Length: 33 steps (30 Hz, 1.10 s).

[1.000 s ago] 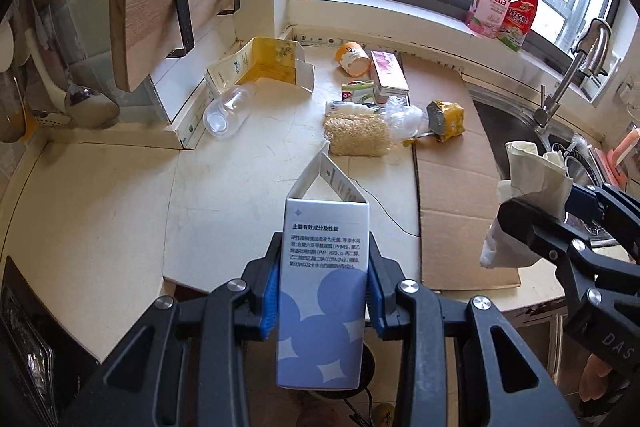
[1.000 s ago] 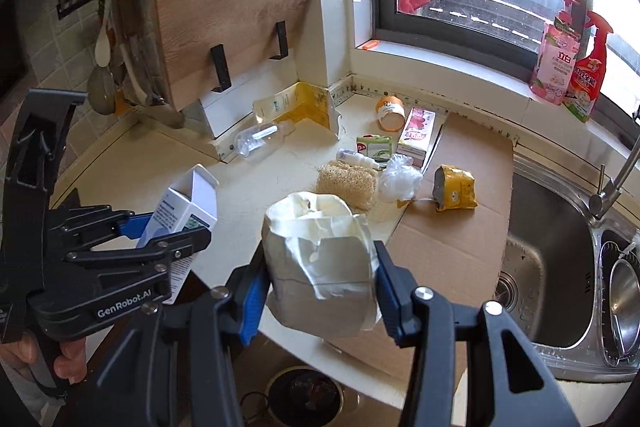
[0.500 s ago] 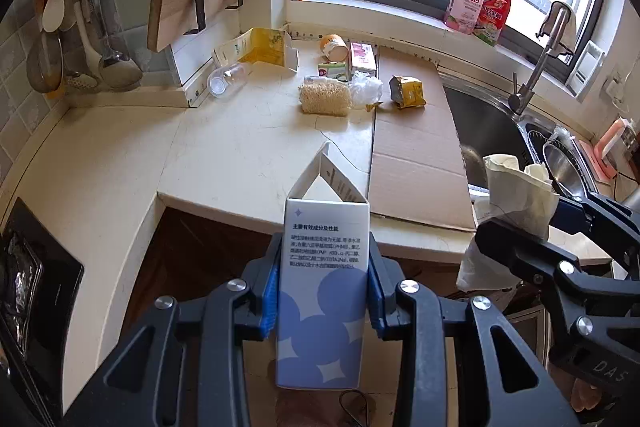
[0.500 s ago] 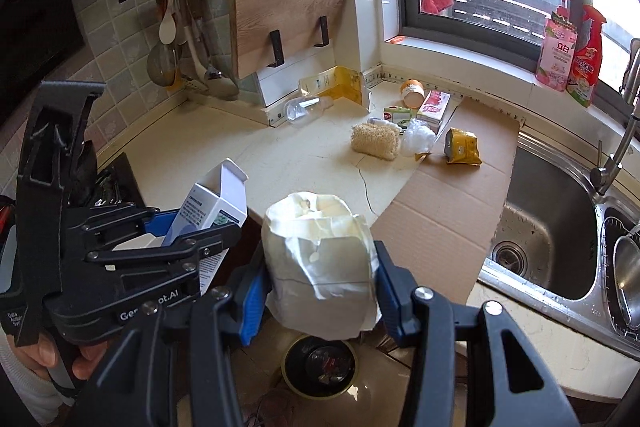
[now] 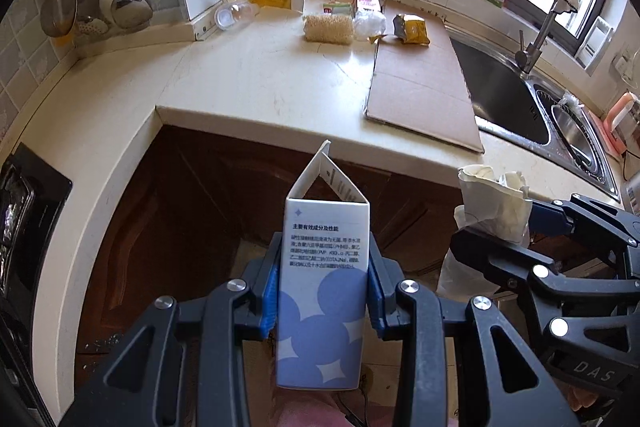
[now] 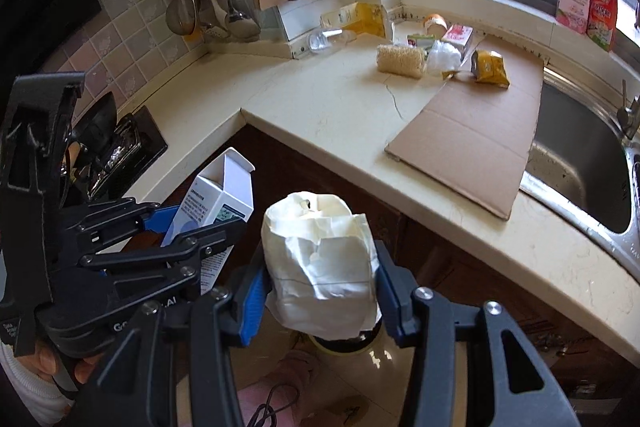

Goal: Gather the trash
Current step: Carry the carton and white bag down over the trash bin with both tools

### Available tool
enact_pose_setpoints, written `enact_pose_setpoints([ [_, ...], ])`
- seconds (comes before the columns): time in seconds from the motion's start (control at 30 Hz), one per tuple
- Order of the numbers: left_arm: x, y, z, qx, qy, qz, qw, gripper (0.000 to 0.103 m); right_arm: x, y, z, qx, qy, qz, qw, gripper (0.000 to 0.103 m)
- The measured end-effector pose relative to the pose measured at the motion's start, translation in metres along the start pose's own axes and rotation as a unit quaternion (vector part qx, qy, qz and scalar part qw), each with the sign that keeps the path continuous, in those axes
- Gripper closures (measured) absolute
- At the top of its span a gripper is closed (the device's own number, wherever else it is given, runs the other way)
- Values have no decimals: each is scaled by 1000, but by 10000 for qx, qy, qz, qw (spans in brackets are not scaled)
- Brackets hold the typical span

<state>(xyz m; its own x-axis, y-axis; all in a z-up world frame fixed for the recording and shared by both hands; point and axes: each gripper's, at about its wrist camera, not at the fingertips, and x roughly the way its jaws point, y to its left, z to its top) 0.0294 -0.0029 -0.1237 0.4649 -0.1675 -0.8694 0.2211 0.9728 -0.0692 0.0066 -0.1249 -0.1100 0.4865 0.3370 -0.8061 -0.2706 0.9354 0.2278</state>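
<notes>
My left gripper (image 5: 322, 291) is shut on a white and blue carton (image 5: 324, 279) with its top flap open, held upright in front of the dark cabinet doors. The same carton (image 6: 218, 199) shows at the left of the right wrist view. My right gripper (image 6: 320, 287) is shut on a crumpled white paper bag (image 6: 320, 259), which also appears at the right of the left wrist view as the bag (image 5: 492, 203). Below the bag a round yellow-rimmed bin (image 6: 344, 345) peeks out on the floor. More trash lies far back on the counter: a noodle block (image 5: 328, 29), a yellow packet (image 5: 412, 29) and a clear bottle (image 5: 236, 15).
The cream countertop (image 5: 260, 83) carries a flat cardboard sheet (image 5: 420, 87). A steel sink (image 6: 580, 163) and tap lie to the right, a black stove (image 6: 116, 147) to the left. Utensils and a wooden board hang on the tiled wall. A cable lies on the floor below.
Both grippers have pulled back off the counter and sunk in front of the cabinet, still holding the carton and the paper bag. The counter items now look farther away.
</notes>
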Motion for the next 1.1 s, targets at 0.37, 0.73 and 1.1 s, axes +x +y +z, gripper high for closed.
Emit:
enact_pose_setpoints([
  [0.37, 91, 21, -61, -314, 962, -140, 9948, 69, 92, -18, -66, 626, 1031, 193, 9925, 54],
  [0.73, 208, 61, -126, -810, 1767, -637, 9789, 69, 206, -59, -141, 1402, 1863, 326, 9719, 53],
  [1.1, 334, 72, -164, -651, 2274, -926, 9672, 69, 337, -79, -198, 1600, 2353, 174, 9585, 51],
])
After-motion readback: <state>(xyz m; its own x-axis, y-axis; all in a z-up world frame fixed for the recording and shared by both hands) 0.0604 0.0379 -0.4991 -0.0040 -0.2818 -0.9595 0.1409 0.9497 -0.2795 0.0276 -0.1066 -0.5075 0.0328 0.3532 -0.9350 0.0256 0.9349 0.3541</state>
